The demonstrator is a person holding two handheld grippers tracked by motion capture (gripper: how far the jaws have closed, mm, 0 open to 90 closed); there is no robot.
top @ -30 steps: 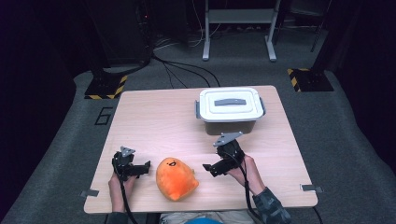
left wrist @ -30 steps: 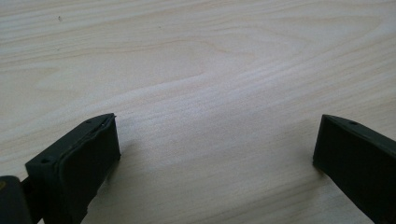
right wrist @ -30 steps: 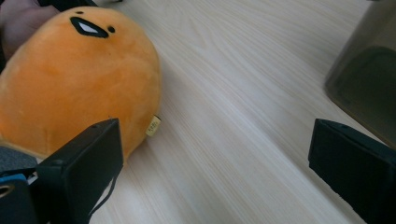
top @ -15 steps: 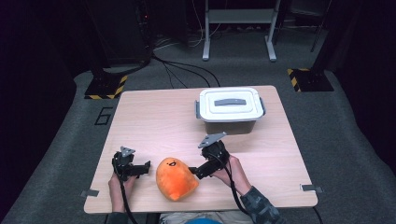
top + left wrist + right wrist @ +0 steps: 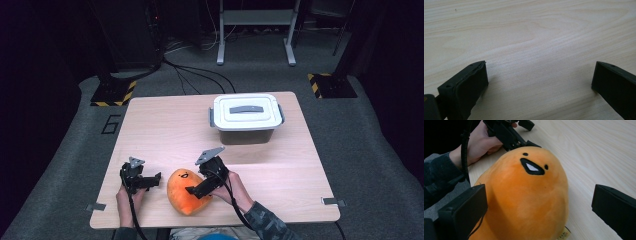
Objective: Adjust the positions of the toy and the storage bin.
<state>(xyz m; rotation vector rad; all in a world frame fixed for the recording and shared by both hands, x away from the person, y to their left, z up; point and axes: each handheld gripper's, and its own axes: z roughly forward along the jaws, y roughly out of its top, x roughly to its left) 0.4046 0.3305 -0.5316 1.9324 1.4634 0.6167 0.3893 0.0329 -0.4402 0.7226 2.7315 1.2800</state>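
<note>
Right gripper at the orange plush toy, jaws wide around it.

The plush toy lies on the table near its front edge, well in front of the white lidded box. In the right gripper view the toy sits between the spread jaws, neither one pressing it. The left gripper rests just left of the toy, jaws wide over bare wood, holding nothing.
</note>
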